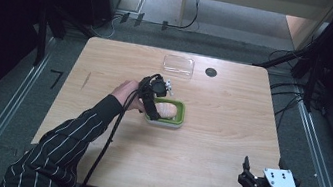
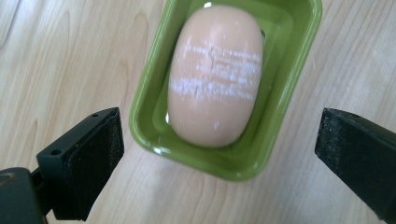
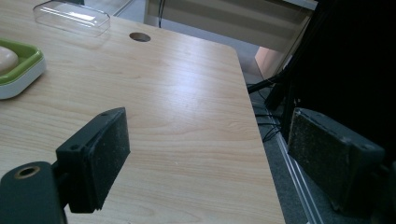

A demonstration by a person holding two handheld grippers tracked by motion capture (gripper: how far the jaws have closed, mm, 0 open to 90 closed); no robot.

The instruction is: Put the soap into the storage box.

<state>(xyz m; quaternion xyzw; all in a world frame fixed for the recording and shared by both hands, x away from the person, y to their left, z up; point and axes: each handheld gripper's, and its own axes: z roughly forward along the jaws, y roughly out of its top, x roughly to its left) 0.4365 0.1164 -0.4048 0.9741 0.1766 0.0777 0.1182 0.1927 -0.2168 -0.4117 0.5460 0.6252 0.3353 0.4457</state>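
Currently your left gripper (image 2: 219, 154) hangs above the green dish (image 2: 149, 116), jaws spread wide and empty. The soap (image 2: 215, 79) lies in the dish, directly ahead of and between the jaws, long axis pointing away from you.

Handling: the soap is probably firm but slick, with a rounded body and whitish scuffing across its top. Take it across the short width, at the middle, where the flanks are most nearly parallel. A grip near either rounded end would likely squirt it out. The dish looks light and may slide when nudged.

Clearance: the dish walls stand close to the soap's flanks, so the pads have little room to descend. Your right gripper (image 3: 205, 154) is also spread and empty, near the surface (image 3: 187, 107) edge. A clear lid (image 3: 72, 17) lies well beyond it.
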